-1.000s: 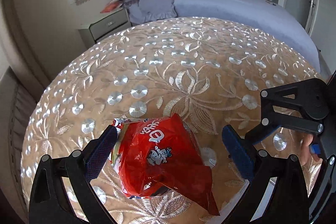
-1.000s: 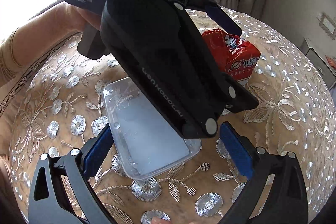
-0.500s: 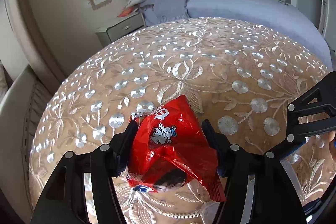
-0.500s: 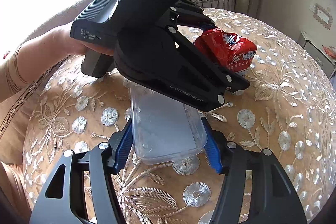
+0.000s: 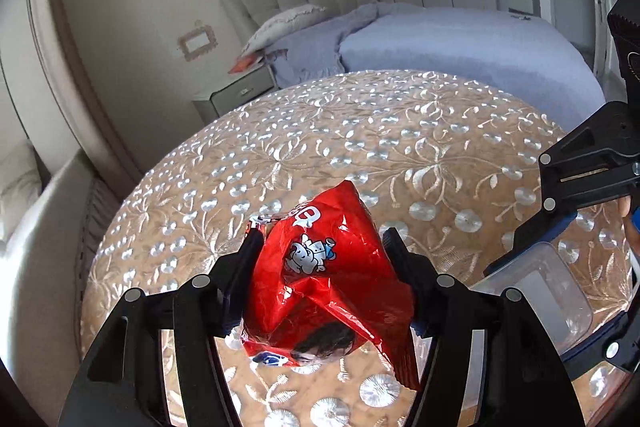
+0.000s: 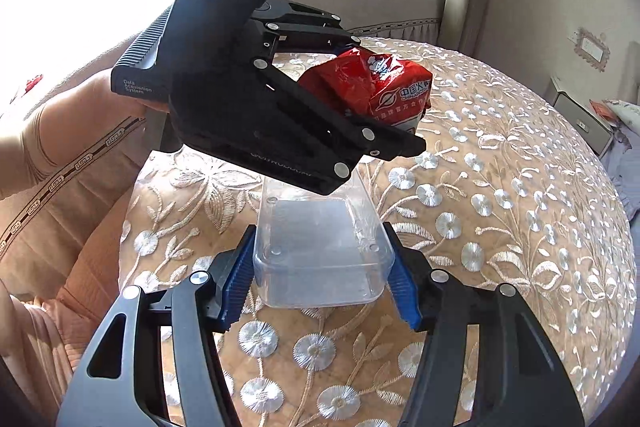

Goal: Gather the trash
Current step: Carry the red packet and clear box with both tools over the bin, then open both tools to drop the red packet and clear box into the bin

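Nearest to me, the right gripper (image 6: 322,281) has its two blue pads pressed on the short end of a clear plastic container (image 6: 320,247), one pad on each side wall, so it is closed on it. The container seems empty and its far end goes under the other tool; whether it rests on the cloth or is lifted a little, I cannot tell. I think it is gripped across the narrow end because the walls there are stiff enough for a firm hold.

A little farther, toward 12 o'clock from that container, the left gripper (image 5: 324,267) is closed around a red snack bag (image 5: 320,279). The bag is crumpled and bulges out between the fingers; its lower corner hangs loose at 5 o'clock in the left wrist view. From the right wrist view the bag appears raised above the embroidered tablecloth (image 6: 500,219), which I judge means it is already picked up. Holding it by the middle keeps the thin foil from slipping out.

Beyond the round table, at 12 o'clock, stands a nightstand (image 5: 240,95), and behind it a bed (image 5: 440,43) with a lilac cover. No bin is visible, so where the trash must go I cannot say.
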A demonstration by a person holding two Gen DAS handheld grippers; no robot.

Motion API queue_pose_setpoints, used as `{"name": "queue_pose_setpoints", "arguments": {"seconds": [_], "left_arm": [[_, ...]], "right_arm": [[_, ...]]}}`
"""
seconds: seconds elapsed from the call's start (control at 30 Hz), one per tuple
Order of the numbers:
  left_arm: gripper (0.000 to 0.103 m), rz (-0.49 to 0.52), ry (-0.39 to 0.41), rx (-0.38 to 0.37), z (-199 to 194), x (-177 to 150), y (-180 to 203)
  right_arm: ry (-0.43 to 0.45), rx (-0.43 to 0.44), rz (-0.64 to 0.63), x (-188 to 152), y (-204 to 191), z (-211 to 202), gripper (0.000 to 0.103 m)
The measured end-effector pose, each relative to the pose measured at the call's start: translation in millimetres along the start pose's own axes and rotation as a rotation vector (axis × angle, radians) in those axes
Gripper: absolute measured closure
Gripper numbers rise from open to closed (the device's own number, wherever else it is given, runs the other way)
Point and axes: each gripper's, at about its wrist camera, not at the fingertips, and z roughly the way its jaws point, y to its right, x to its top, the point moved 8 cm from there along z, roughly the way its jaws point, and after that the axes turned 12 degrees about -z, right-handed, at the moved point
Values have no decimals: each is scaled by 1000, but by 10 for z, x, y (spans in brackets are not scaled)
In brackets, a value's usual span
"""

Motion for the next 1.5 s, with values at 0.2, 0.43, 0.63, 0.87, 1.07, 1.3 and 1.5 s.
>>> {"name": "queue_pose_setpoints", "arguments": {"seconds": [0.2,0.43,0.63,0.87,1.07,1.3,1.5], "left_arm": [[42,37,52,-50,-413,-5,554],[42,105,104,-125,-745,-95,1426],[42,162,124,-216,-754,-150,2272],[42,224,114,-275,-605,-357,3211],[42,283,-15,-358,-196,-840,3902],[42,342,-225,-476,296,-1486,4412],[35,435,-347,-580,596,-1851,4618]], "right_arm": [[-12,-78,-2,-327,-382,-436,42],[-30,-179,63,-843,-703,-967,42],[-70,-282,173,-1486,-974,-1393,42],[-112,-365,421,-2437,-1188,-1765,42],[-173,-459,634,-3224,-1236,-1865,42],[-250,-441,829,-4139,-1178,-1674,43],[-281,-366,891,-4561,-1145,-1530,43]]}}
